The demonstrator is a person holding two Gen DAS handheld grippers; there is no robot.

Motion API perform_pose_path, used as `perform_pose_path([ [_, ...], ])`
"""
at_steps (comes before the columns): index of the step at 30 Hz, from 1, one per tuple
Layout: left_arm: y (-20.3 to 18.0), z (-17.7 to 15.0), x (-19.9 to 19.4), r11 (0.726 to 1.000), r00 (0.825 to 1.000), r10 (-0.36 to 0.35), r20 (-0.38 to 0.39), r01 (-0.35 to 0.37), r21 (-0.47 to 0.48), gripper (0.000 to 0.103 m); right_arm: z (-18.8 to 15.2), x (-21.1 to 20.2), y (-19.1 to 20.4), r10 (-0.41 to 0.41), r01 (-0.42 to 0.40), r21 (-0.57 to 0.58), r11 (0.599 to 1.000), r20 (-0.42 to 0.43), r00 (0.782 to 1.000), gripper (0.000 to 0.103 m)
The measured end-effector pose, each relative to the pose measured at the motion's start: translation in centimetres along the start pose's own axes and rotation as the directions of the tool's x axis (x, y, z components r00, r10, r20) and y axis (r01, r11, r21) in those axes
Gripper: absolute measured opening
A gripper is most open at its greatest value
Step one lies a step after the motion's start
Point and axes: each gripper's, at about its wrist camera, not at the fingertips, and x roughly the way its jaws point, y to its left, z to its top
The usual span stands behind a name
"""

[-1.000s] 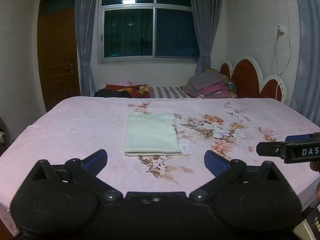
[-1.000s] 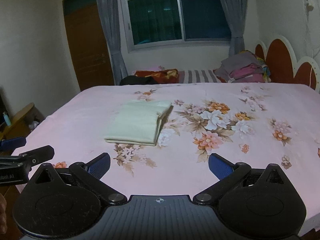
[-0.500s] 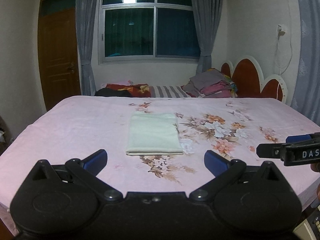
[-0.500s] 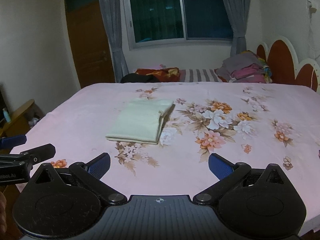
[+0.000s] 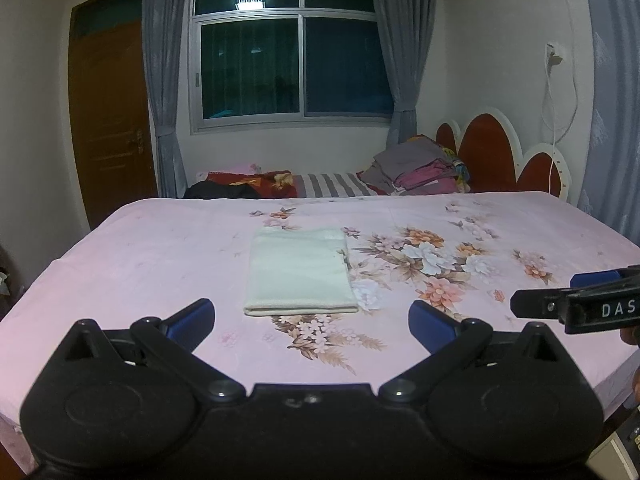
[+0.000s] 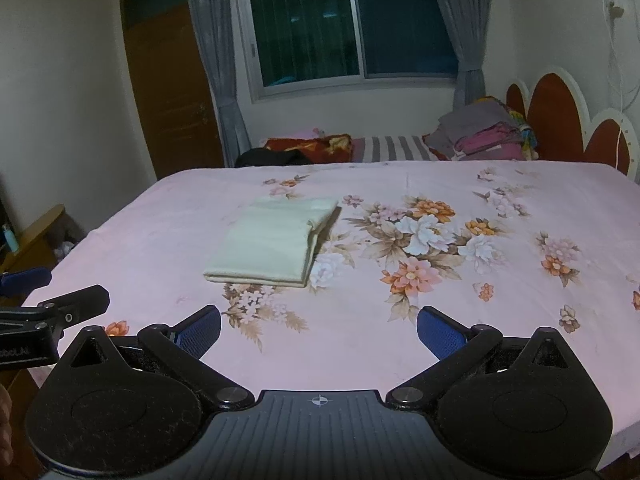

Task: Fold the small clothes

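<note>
A pale cream garment (image 5: 299, 271) lies folded into a neat rectangle on the pink floral bed sheet (image 5: 152, 248); the right wrist view shows the same garment (image 6: 276, 240) from its left side. My left gripper (image 5: 312, 320) hovers open over the near edge of the bed, a short way back from the garment, with nothing between its blue pads. My right gripper (image 6: 319, 328) is also open and holds nothing, above the sheet near the bed's front edge. The right gripper's finger (image 5: 576, 304) reaches into the left wrist view from the right, and the left gripper's finger (image 6: 56, 312) shows at the left of the right wrist view.
A pile of folded clothes (image 5: 420, 168) and a striped cloth (image 5: 332, 186) lie beyond the far edge of the bed. A red scalloped headboard (image 5: 488, 152) stands at the right. A wooden door (image 5: 108, 104) and a curtained window (image 5: 292, 52) are behind. A wooden stand (image 6: 28, 240) sits left of the bed.
Both grippers have drawn back and risen slightly, so the garment looks a little farther away. The garment has not moved and both grippers stay open.
</note>
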Motion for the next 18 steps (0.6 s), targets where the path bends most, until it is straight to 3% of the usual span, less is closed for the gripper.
perform_pose_path([
  [18, 0.07, -0.08, -0.18, 1.000, 1.000, -0.015, 0.013, 0.015, 0.000, 0.103, 0.24, -0.37, -0.28, -0.001, 0.001, -0.015, 1.000, 0.006, 1.000, 0.103],
])
